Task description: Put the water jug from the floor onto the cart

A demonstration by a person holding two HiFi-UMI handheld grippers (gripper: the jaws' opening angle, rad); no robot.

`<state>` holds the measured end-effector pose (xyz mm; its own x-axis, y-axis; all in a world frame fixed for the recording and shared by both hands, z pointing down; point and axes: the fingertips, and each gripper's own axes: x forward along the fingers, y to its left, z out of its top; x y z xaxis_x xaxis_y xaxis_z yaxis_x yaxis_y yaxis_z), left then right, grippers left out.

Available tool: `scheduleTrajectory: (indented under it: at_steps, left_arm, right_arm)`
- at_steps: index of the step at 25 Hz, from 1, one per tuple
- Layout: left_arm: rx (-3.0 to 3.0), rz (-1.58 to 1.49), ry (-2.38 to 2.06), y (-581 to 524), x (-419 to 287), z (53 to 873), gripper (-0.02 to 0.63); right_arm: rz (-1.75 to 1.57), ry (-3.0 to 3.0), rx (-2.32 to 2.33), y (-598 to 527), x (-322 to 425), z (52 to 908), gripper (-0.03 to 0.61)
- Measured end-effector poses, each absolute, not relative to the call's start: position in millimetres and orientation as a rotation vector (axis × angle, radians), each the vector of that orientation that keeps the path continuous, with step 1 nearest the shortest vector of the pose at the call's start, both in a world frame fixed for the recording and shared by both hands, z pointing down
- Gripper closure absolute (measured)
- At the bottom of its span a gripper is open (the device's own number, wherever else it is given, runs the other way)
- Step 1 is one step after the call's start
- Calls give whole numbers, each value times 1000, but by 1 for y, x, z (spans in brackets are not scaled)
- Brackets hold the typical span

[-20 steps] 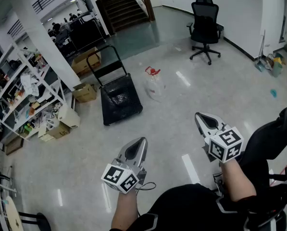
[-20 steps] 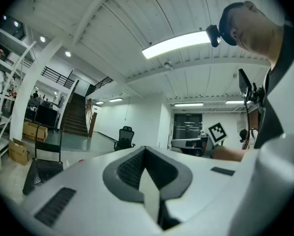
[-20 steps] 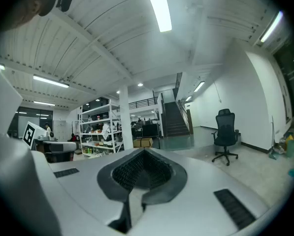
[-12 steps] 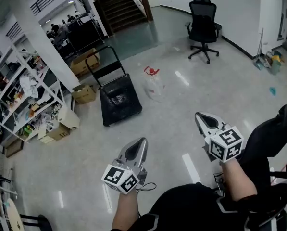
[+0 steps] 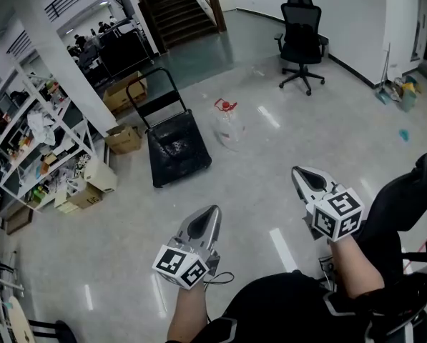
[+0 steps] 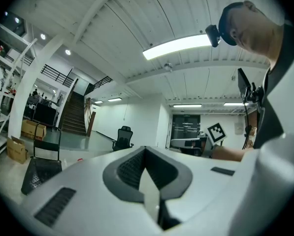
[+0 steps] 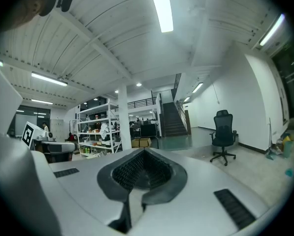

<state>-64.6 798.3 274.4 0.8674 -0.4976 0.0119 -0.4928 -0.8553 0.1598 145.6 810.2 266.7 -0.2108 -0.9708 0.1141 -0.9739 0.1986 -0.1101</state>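
Note:
A clear water jug with a red cap and handle stands on the grey floor, just right of a black flat cart with an upright push handle. Both lie well ahead of me. My left gripper is held low at the lower middle, jaws together, nothing in them. My right gripper sits to its right, also shut and empty. In the left gripper view the cart shows at the left edge behind the closed jaws. The right gripper view shows its closed jaws and no jug.
A black office chair stands at the far right. White shelving full of clutter lines the left, with cardboard boxes beside it. A staircase rises at the back. Cleaning items lie by the right wall.

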Motion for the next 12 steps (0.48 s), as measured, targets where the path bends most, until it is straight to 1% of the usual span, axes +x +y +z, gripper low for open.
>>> scheduleTrajectory:
  at_steps: [12]
  left_arm:
    - [2897,-56,-713,779,-99,290,621]
  right_arm:
    - [282,-2376,2002,797,112,280,584]
